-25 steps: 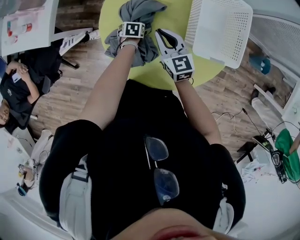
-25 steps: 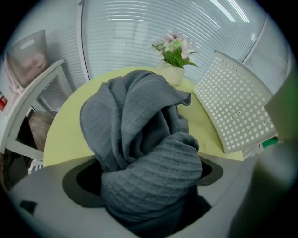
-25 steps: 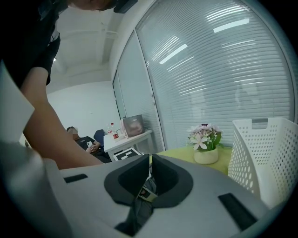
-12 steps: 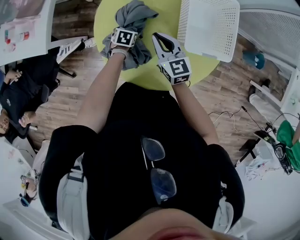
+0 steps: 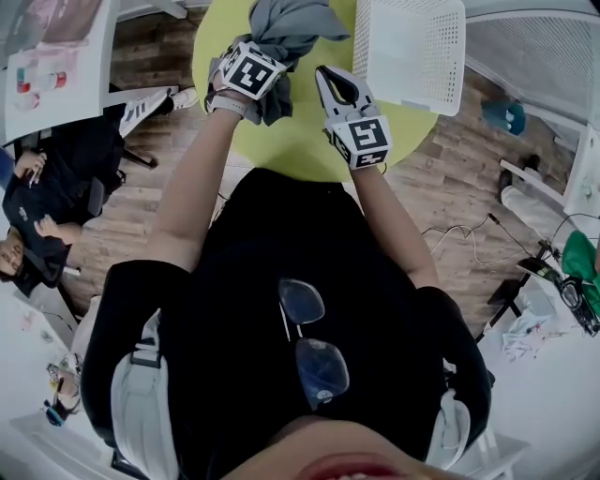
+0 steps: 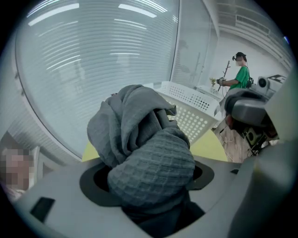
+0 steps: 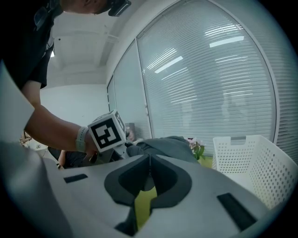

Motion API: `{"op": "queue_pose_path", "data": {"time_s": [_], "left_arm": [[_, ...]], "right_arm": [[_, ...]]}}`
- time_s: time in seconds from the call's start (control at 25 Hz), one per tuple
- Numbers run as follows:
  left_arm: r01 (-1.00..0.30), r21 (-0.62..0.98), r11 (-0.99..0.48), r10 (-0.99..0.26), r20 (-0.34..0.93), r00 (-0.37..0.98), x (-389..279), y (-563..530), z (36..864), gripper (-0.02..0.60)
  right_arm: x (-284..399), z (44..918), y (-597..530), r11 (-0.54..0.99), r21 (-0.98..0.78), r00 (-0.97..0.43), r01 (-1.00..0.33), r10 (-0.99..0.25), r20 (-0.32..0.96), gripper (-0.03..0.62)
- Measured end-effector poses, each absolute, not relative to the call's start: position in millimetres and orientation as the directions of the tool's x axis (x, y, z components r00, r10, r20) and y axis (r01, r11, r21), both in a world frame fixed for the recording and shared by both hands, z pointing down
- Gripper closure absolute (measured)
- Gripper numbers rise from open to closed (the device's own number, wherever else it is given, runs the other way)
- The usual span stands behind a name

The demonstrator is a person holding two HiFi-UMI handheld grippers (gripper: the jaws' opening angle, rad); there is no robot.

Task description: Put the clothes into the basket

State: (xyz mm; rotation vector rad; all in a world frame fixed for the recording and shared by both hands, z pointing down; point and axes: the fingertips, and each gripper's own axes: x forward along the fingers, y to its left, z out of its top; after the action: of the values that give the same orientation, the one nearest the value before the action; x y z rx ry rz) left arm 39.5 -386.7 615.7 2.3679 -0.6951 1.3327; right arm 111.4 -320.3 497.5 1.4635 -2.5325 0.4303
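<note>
Grey garment (image 5: 286,23) clamped in our left gripper (image 6: 148,175) fingers, upper centre; right gripper (image 5: 330,77) fingers together, empty; white basket (image 5: 412,47), upper right, awaits.

From here the garment (image 6: 149,162) reads as soft grey cloth, partly a rough waffle knit and partly a smoother weave. The basket (image 5: 412,47) looks like white perforated plastic, faintly glossy. The table (image 5: 300,141) top is smooth, matt yellow-green, and the floor (image 5: 131,178) is wood plank. The right gripper (image 7: 149,160) has a matt pale plastic shell.
</note>
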Motion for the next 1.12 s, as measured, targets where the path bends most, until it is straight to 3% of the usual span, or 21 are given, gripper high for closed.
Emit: {"op": "queue_pose_path", "data": {"time_s": [0.32, 0.6, 0.84, 1.12], "left_arm": [[-0.388, 0.109, -0.915, -0.17, 0.768, 0.618, 117.3, -386.7, 533.1, 0.21], [-0.268, 0.017, -0.963, -0.152, 0.786, 0.599, 197.4, -382.4, 490.6, 0.209], [-0.26, 0.012, -0.966, -0.16, 0.763, 0.626, 280.0, -380.5, 457.9, 0.209], [-0.363, 0.165, -0.917, -0.131, 0.736, 0.664, 352.8, -364.0, 456.5, 0.207]], "right_arm": [[146.5, 464.1, -315.5, 0.359, -0.112, -0.376, -0.926, -0.894, 0.243, 0.568], [220.2, 437.7, -314.9, 0.269, -0.117, -0.287, -0.956, -0.941, 0.18, 0.568], [295.7, 426.7, -317.7, 0.252, -0.129, -0.27, -0.959, -0.952, 0.145, 0.568], [384.3, 429.0, -317.3, 0.242, -0.207, -0.27, -0.948, -0.956, 0.114, 0.568]]}}
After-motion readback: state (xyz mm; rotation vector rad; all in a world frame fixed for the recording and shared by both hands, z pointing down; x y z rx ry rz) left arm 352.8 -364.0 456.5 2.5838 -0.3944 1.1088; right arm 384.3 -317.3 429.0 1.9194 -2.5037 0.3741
